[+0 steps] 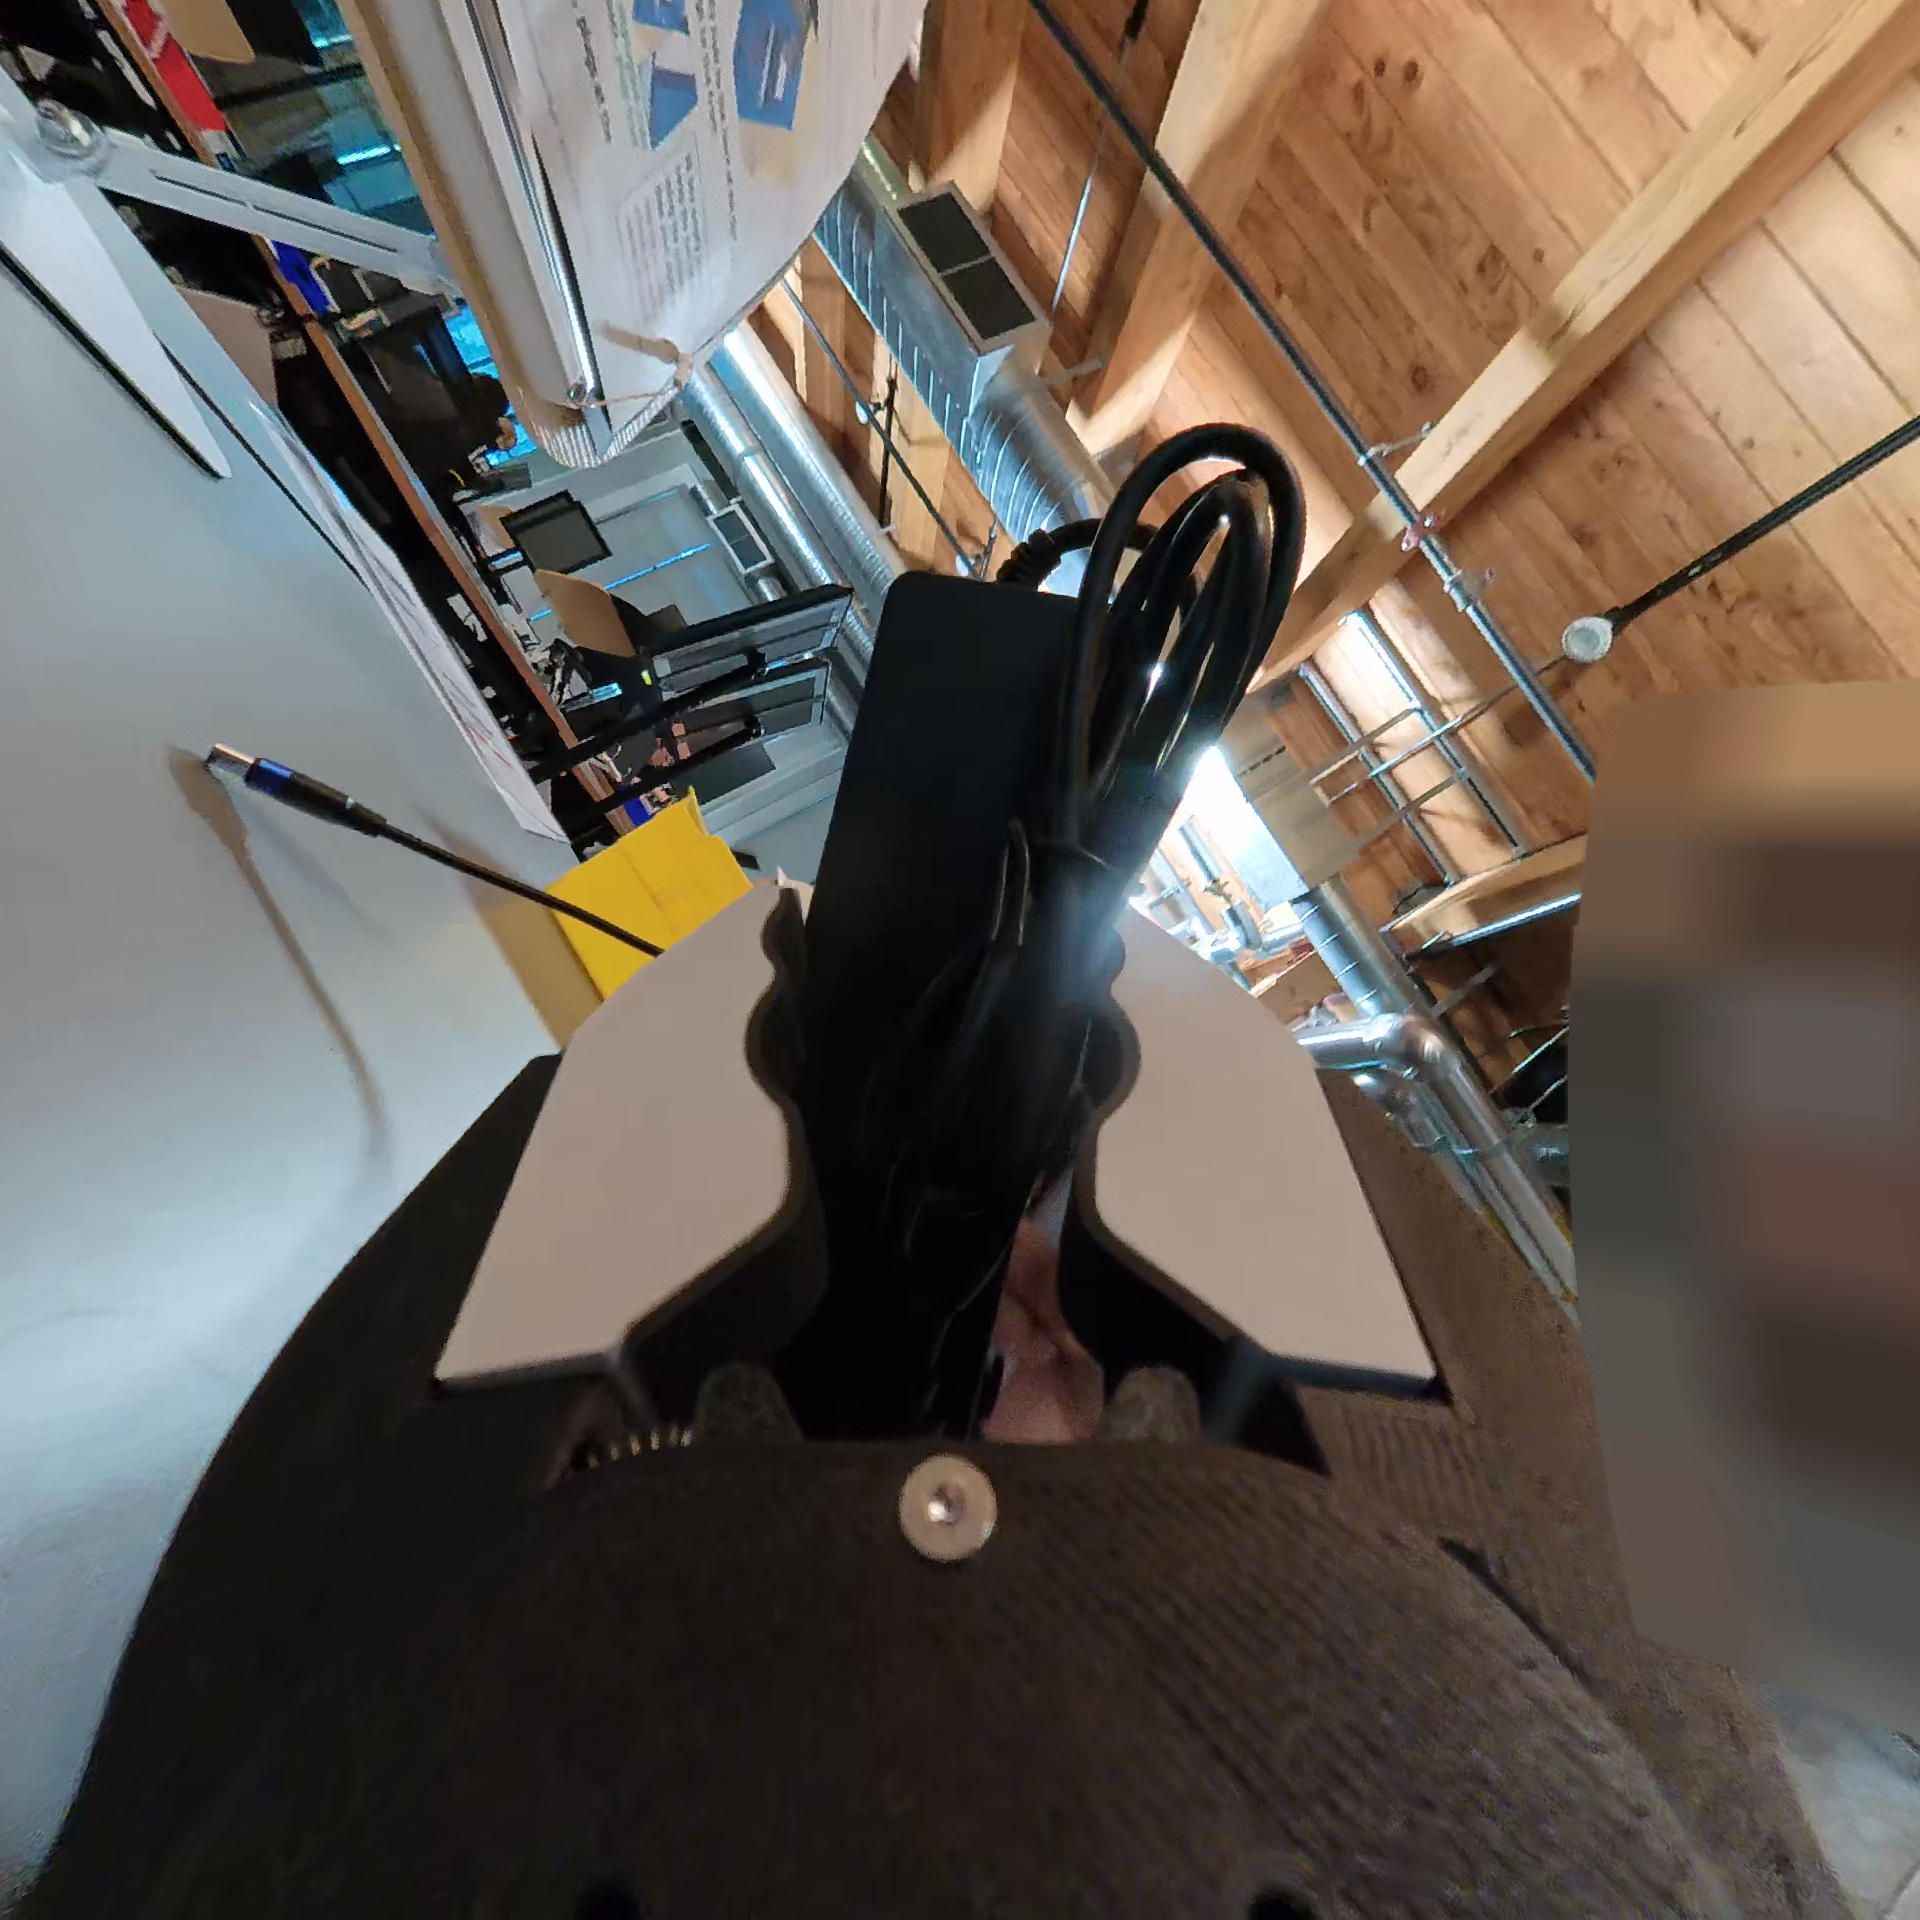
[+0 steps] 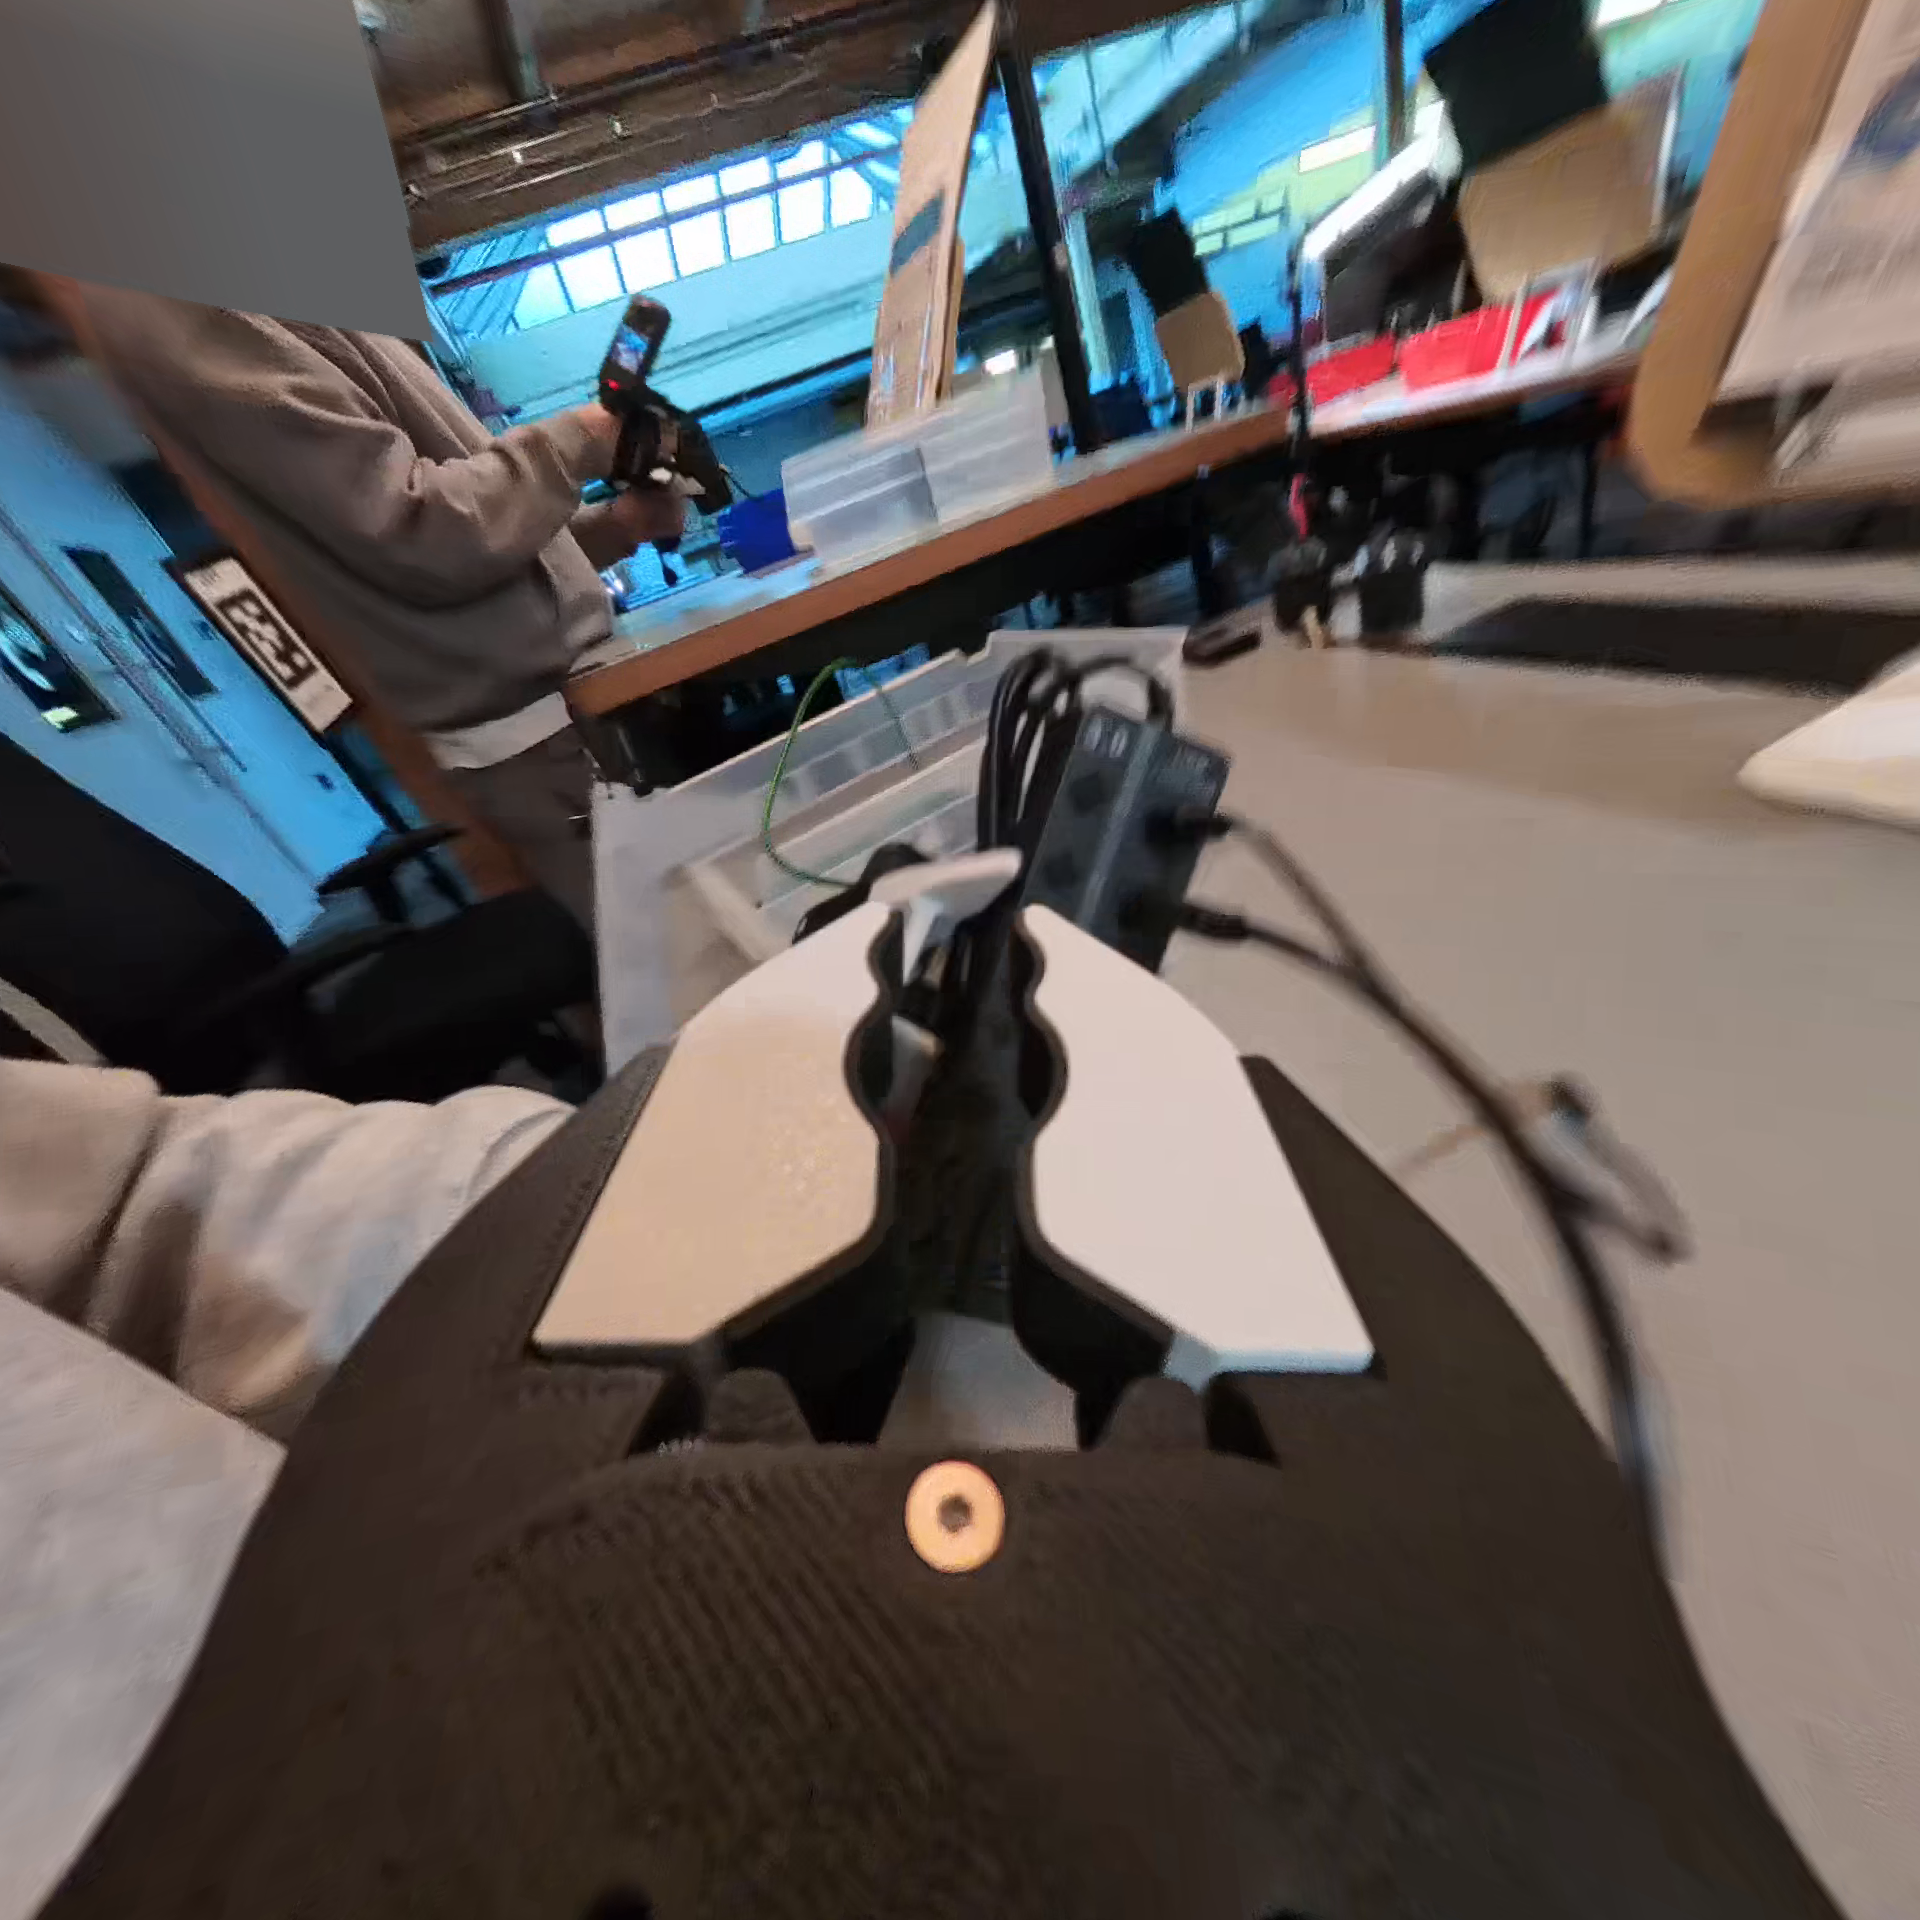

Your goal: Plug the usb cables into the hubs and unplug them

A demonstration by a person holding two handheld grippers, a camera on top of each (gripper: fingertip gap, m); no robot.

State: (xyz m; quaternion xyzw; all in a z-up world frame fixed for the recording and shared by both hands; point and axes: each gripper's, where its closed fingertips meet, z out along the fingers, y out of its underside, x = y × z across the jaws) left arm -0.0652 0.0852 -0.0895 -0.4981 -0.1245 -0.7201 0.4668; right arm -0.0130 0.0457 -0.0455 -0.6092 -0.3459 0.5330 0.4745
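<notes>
My left gripper (image 1: 951, 920) is shut on a long black hub (image 1: 935, 748) and holds it up in the air, pointing at the ceiling. A tied bundle of black cable (image 1: 1174, 644) lies against the hub. A loose USB cable with a blue-banded plug (image 1: 281, 781) rests on the white table (image 1: 156, 935). In the right wrist view the hub (image 2: 1132, 821) stands upright with two cables plugged into its right side (image 2: 1205, 920). My right gripper (image 2: 956, 925) is nearly closed, with black cable between its jaws, just behind the hub and the bundle (image 2: 1023, 727).
A yellow bin (image 1: 649, 894) stands at the table's far edge. A clear plastic tray (image 2: 831, 831) with a green wire sits behind the hub. A second person (image 2: 416, 540) holding another device stands at a wooden bench (image 2: 935, 582). An office chair (image 2: 416, 987) is at left.
</notes>
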